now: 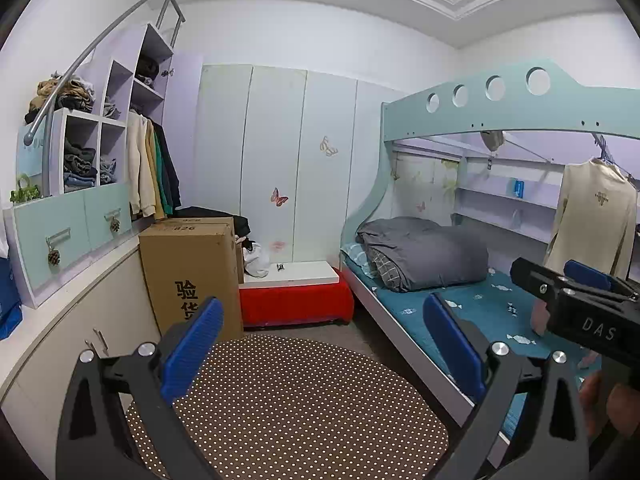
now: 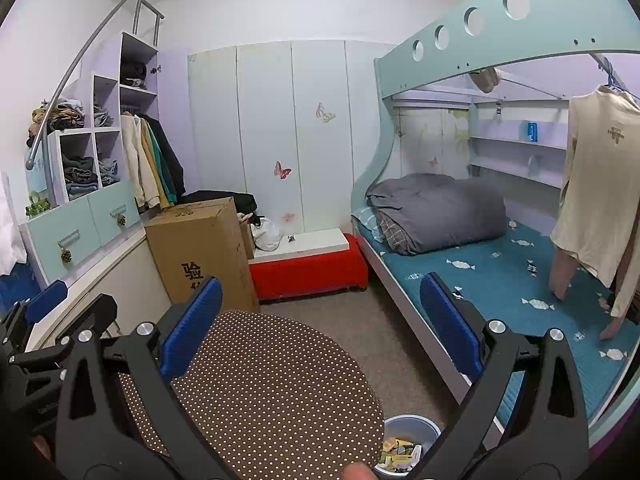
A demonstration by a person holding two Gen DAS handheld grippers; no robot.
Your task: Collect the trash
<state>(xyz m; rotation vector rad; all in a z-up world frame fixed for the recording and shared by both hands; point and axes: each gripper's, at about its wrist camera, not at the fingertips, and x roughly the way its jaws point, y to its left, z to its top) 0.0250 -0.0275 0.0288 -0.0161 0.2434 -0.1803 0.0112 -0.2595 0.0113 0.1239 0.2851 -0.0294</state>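
A small grey bin (image 2: 416,426) holding yellow and white wrappers stands on the floor at the bottom of the right wrist view, beside a brown dotted round stool (image 2: 260,380). My right gripper (image 2: 320,324) hangs open above the stool and floor, nothing between its blue pads. The left gripper (image 1: 322,344) is open too, held over the same stool (image 1: 288,400). A small dark scrap (image 1: 280,267) lies on the white-topped red bench (image 1: 296,304), next to a crumpled white bag (image 1: 256,258). The right gripper (image 1: 580,292) shows at the right edge of the left wrist view.
A tall cardboard box (image 1: 192,272) stands left of the bench against low cabinets (image 1: 80,320). A bunk bed (image 2: 500,272) with a teal sheet and folded grey duvet (image 2: 436,208) fills the right. A cream shirt (image 2: 596,192) hangs over it. Carpet (image 2: 384,332) runs between stool and bed.
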